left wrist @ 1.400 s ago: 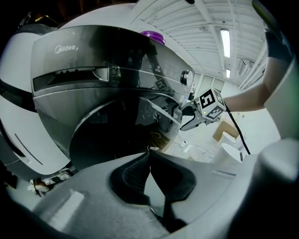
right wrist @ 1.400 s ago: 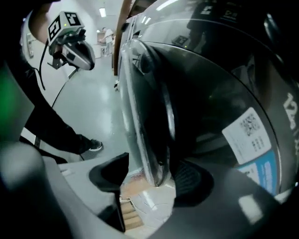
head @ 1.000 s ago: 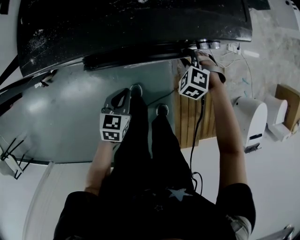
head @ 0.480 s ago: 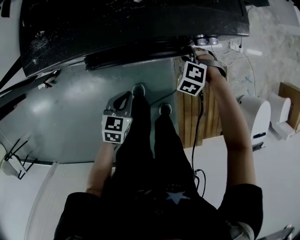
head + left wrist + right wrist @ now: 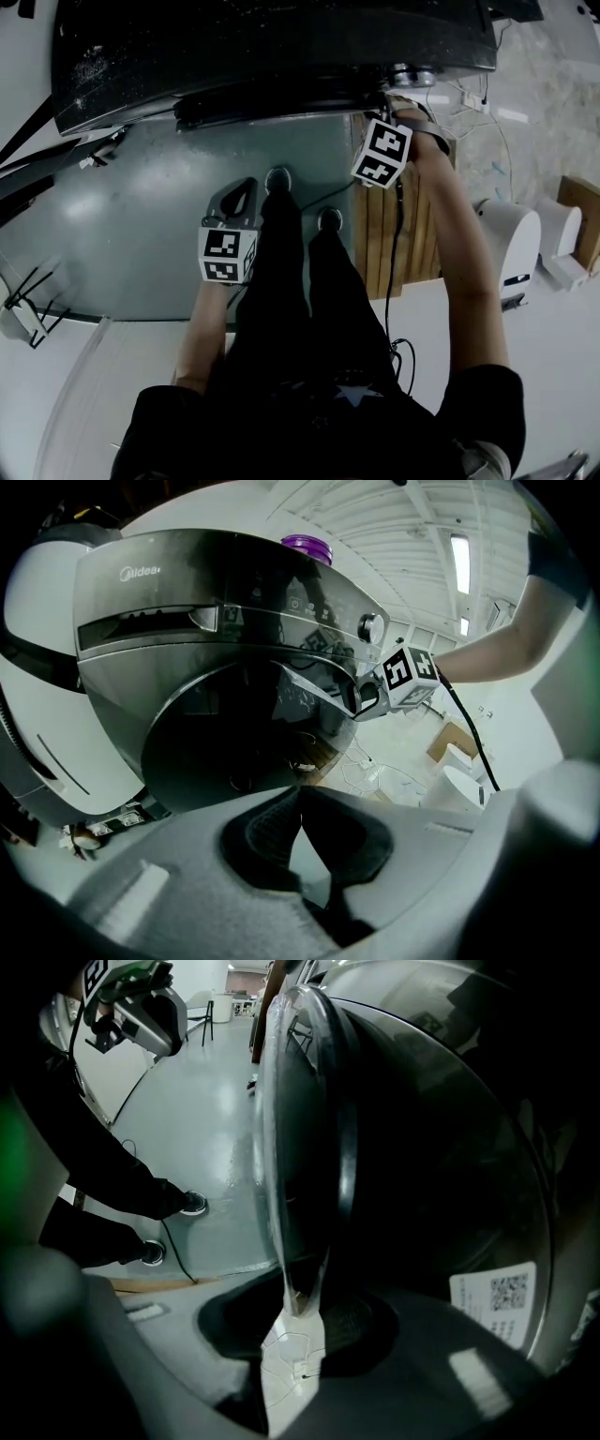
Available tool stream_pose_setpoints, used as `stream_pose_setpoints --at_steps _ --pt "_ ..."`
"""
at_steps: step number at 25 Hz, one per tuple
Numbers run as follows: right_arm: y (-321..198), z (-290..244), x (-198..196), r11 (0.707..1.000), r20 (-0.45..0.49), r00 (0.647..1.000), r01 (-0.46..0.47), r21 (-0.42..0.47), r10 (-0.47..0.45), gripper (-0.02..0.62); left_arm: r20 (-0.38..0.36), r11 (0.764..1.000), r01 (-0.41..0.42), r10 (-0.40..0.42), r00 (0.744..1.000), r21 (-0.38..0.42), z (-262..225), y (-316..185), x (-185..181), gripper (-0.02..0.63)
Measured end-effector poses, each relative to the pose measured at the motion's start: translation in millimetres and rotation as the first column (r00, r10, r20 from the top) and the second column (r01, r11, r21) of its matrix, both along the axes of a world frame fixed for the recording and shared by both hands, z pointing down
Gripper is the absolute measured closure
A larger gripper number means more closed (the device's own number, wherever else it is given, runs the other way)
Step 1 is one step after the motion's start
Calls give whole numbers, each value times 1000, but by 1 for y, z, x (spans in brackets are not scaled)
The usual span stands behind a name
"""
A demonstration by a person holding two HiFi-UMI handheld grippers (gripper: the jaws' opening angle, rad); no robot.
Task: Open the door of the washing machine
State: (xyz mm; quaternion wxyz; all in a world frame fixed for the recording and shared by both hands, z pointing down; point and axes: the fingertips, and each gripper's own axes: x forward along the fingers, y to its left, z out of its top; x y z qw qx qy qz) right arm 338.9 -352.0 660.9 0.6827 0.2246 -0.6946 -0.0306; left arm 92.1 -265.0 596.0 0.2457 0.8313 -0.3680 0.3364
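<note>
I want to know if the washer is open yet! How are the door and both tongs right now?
Washing machine door: not swung out; I can't tell whether it has unlatched.
Right tongs: have just been closing, now pinched on the door's edge.
Left tongs: shut, empty, held back from the machine.

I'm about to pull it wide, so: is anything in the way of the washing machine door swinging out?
Possibly. The right gripper, its jaws just closed further, grips the door at its rim. In front of the machine stand the person's legs and the low left gripper; they may lie in the swing.
</note>
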Motion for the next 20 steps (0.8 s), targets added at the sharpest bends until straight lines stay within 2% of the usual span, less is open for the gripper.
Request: stream_pose_setpoints --at_steps 2,3,6,9,12,15,20 --pt "4 -1 -2 1000 5 1000 3 -16 -3 483 -1 1000 13 -13 1000 -5 -1 7 -1 594" --pt "14 -2 -4 999 25 1000 6 -51 -5 484 -3 1000 20 -20 1000 -7 -2 10 -2 594" --pt "92 -3 -26 981 187 981 -6 -193 43 500 -5 999 38 -38 999 -8 -1 19 -5 594" --pt "171 -3 -60 967 278 954 -43 -249 114 494 31 996 91 -91 995 -3 3 29 -26 594" --pt "201 -2 -79 965 280 943 -110 -239 177 491 65 985 174 -174 983 8 9 43 -46 594" --pt "213 -2 -93 958 306 919 -185 -218 247 495 97 976 218 -219 971 23 8 65 -63 594" --pt "232 -5 -108 950 340 894 -233 -208 294 496 96 958 282 -285 954 50 -1 111 -73 594"
